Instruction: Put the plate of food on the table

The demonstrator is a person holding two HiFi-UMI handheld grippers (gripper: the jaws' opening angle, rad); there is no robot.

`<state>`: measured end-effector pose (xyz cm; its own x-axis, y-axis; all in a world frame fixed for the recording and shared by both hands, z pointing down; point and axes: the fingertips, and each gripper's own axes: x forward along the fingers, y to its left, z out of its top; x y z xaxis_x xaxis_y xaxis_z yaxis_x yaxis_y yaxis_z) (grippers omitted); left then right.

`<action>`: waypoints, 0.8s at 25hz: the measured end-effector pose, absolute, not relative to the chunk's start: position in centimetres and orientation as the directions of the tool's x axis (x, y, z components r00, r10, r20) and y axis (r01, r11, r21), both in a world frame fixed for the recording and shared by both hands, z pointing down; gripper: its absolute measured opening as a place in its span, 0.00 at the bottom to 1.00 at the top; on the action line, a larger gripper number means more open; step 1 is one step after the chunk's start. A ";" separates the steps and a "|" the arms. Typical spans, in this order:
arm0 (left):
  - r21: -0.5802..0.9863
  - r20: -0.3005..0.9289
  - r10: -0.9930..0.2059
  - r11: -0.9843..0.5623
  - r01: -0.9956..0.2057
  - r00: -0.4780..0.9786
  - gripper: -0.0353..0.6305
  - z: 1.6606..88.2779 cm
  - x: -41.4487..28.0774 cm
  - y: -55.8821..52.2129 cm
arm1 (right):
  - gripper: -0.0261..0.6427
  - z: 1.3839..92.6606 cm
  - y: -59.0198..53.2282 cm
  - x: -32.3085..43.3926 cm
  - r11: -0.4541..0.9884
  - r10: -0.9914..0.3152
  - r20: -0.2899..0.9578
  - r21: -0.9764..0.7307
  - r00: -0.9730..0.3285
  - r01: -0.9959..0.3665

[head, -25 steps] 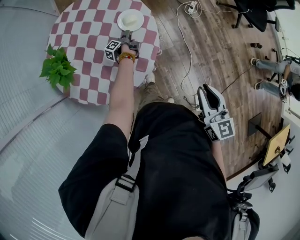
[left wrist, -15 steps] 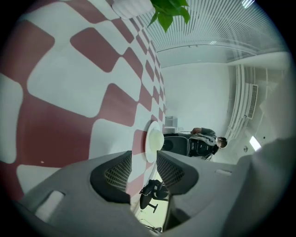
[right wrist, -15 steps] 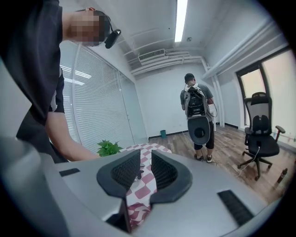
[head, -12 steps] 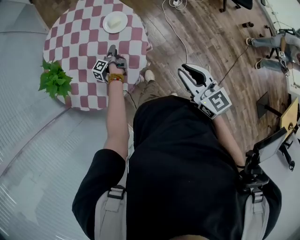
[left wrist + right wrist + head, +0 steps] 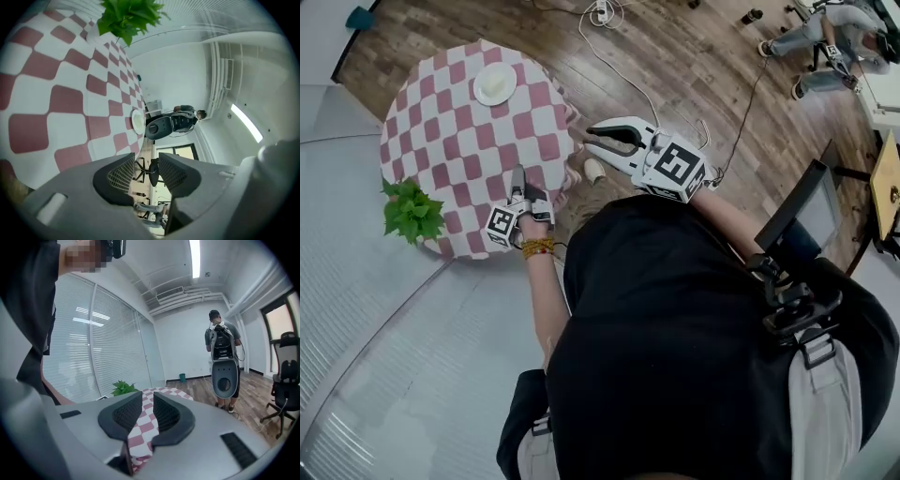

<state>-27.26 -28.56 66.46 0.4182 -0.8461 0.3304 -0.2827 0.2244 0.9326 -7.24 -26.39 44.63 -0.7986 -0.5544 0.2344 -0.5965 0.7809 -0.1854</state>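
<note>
Two grippers were in view and neither held anything. At the far left a potted plant (image 5: 412,211) stood at the rim of the round checked table (image 5: 441,141). Further in, on the side of the cloth away from the person, the plate of food (image 5: 495,84) already rested flat on the table with a pale mound on it. The left gripper (image 5: 518,176) hung over the near edge of the table, its jaws a narrow gap apart and empty. It pointed across the cloth, so the plate lay ahead and slightly to its left, well apart from the tips. To the right, the right gripper (image 5: 598,141) was off the table over the wooden floor, aimed leftward at the cloth's edge, its jaws also parted a little around nothing. Of the two, the left was the nearer to the plate. By my reading the plate was already placed, so no grasp seemed called for.
</note>
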 end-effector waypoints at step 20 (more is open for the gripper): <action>0.156 -0.087 -0.943 -0.330 -0.931 0.320 0.27 37.0 -29.5 -27.8 | 0.13 31.0 -29.3 -17.3 0.887 -0.442 -0.107 0.097 -0.891 -0.452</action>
<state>-29.53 -27.75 37.03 0.3202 -0.9433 -0.0873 -0.9309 -0.3304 0.1556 -17.25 -29.26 31.04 -0.8907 -0.4418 -0.1070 -0.4516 0.8869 0.0974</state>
